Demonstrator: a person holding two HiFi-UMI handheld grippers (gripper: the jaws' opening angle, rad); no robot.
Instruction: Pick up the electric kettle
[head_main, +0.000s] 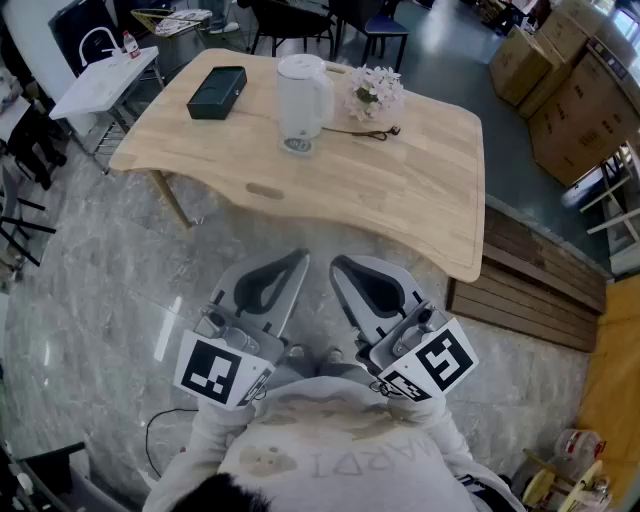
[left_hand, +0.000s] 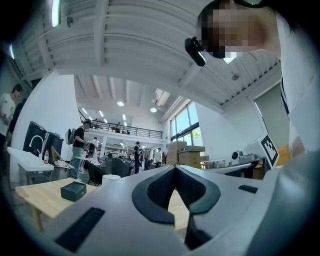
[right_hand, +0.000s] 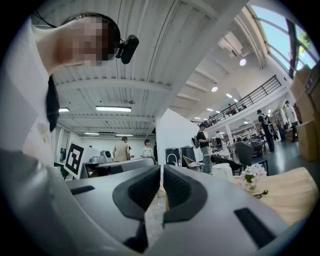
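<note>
blk box (head_main: 216, 92), flowers (head_main: 375, 92) on table (head_main: 400, 190)

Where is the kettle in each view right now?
Head view: kettle at top centre, standing on the wooden table.
Left gripper view: only its top shows, lower left, just right of the black box.
Right gripper view: right of centre, left of the flowers.
Shared landmark: the wooden table.
</note>
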